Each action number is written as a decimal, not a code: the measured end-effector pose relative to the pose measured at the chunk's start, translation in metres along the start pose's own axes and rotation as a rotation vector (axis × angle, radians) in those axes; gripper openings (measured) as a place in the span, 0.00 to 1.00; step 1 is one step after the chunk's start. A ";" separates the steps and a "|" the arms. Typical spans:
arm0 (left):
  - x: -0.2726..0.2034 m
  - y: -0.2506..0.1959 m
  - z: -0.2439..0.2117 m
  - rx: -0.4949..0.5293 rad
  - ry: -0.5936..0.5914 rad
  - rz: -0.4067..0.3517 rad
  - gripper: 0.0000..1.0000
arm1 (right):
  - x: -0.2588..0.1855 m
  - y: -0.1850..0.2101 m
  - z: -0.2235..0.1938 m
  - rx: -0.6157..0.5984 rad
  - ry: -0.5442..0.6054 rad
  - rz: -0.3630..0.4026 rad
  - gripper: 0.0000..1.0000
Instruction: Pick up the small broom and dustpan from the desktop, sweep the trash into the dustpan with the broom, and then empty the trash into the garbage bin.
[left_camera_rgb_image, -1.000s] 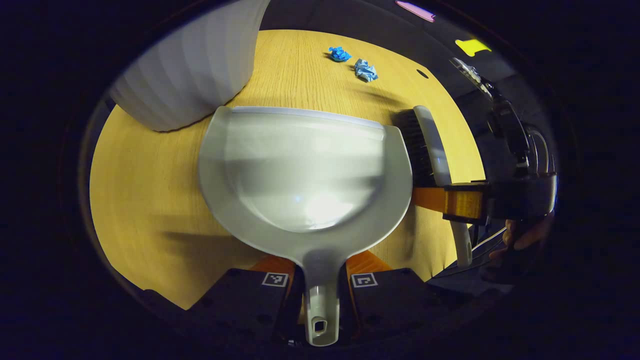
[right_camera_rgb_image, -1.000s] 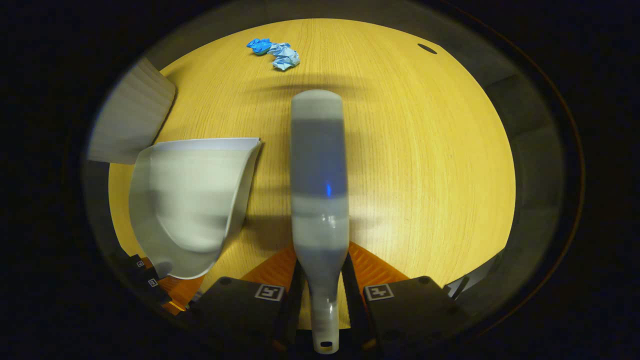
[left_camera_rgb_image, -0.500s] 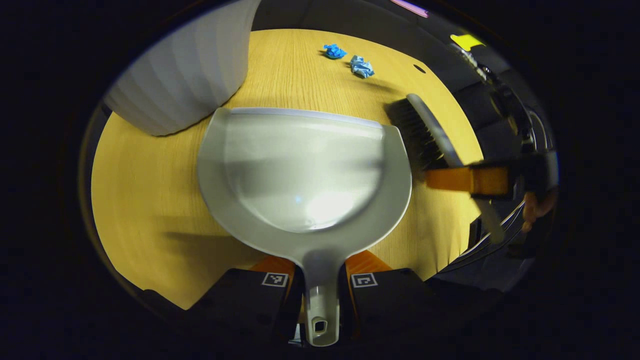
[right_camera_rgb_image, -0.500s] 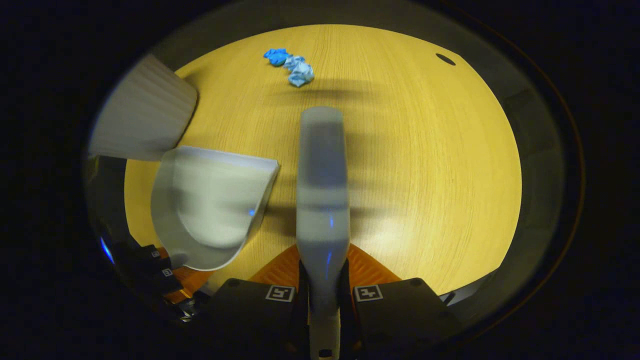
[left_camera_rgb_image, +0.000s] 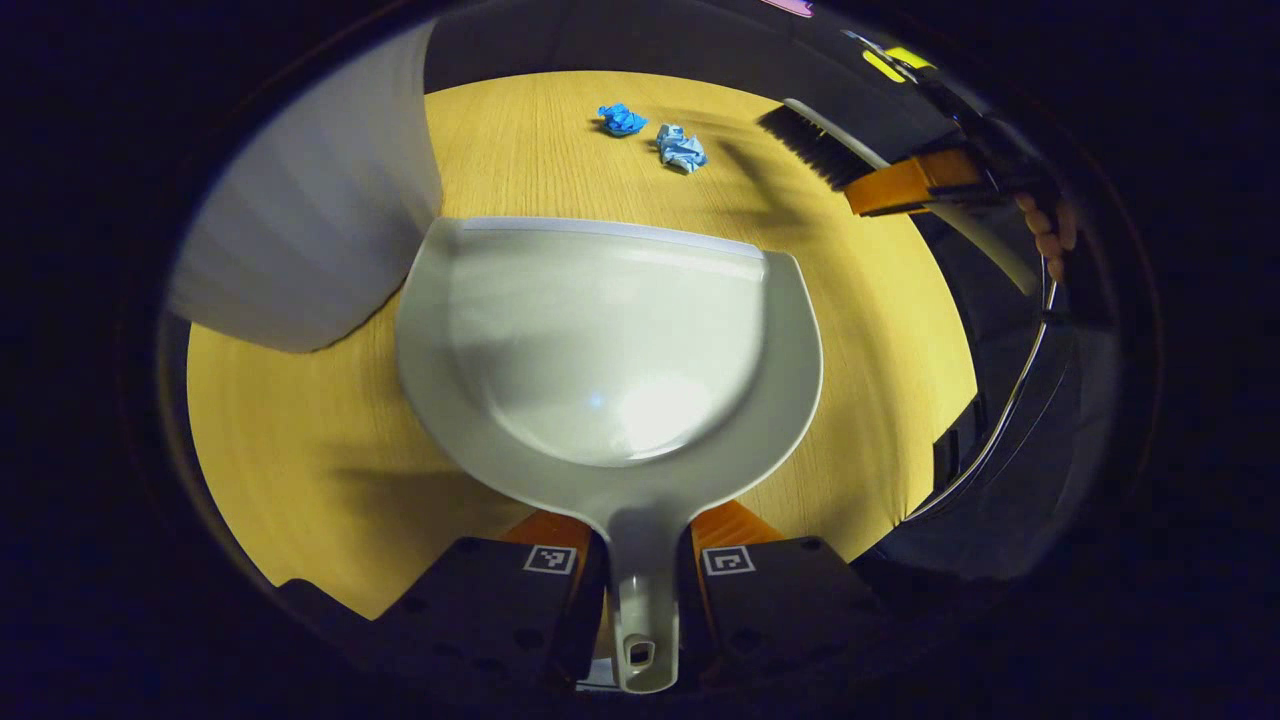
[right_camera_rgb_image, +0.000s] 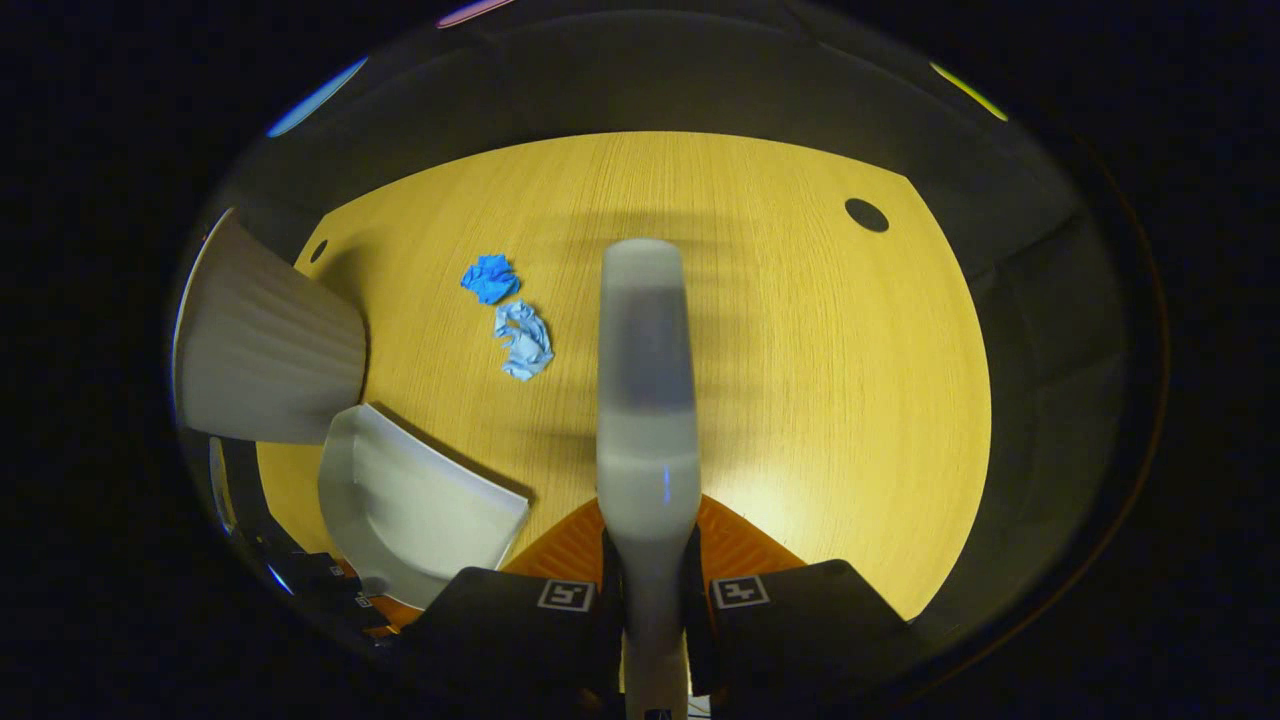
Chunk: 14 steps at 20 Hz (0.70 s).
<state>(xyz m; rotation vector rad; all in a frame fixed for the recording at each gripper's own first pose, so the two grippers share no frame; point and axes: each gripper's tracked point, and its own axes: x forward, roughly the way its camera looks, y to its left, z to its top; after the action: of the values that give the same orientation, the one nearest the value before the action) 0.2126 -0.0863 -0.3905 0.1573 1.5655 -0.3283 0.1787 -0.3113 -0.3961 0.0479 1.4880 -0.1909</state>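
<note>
Dustpan (left_camera_rgb_image: 610, 340) sits in front of the left gripper (left_camera_rgb_image: 640, 575), whose two fingers are closed on its narrow handle from both sides. The pan is pale grey and its open edge points away from the gripper, toward the far part of the wooden desktop (left_camera_rgb_image: 300, 440). In the right gripper view the same pan (right_camera_rgb_image: 415, 510) appears low at the left side.

The right gripper (right_camera_rgb_image: 650, 600) clamps the handle of the small broom (right_camera_rgb_image: 648, 400), one finger on each side. In the left gripper view this broom (left_camera_rgb_image: 815, 145) hangs above the far right part of the desktop, with its dark bristles facing down.

Two crumpled pieces of trash lie close together on the wood: a dark blue one (right_camera_rgb_image: 490, 278) and a light blue one (right_camera_rgb_image: 524, 340). They are beyond the dustpan's edge.

A white ribbed garbage bin (left_camera_rgb_image: 300, 220) stands just beside the dustpan, at its left.
</note>
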 end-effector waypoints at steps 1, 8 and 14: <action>-0.001 0.002 0.007 0.011 0.013 -0.003 0.31 | 0.007 -0.004 0.015 -0.046 -0.004 -0.020 0.28; -0.003 0.021 0.045 0.083 0.107 0.001 0.30 | 0.060 -0.006 0.123 -0.364 -0.049 -0.092 0.28; -0.005 0.023 0.065 0.094 0.128 0.000 0.30 | 0.095 0.033 0.121 -0.539 0.011 0.005 0.28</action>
<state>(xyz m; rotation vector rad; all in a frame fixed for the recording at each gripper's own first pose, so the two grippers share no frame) 0.2821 -0.0841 -0.3878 0.2559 1.6769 -0.3988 0.3095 -0.3062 -0.4828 -0.3815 1.5076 0.2183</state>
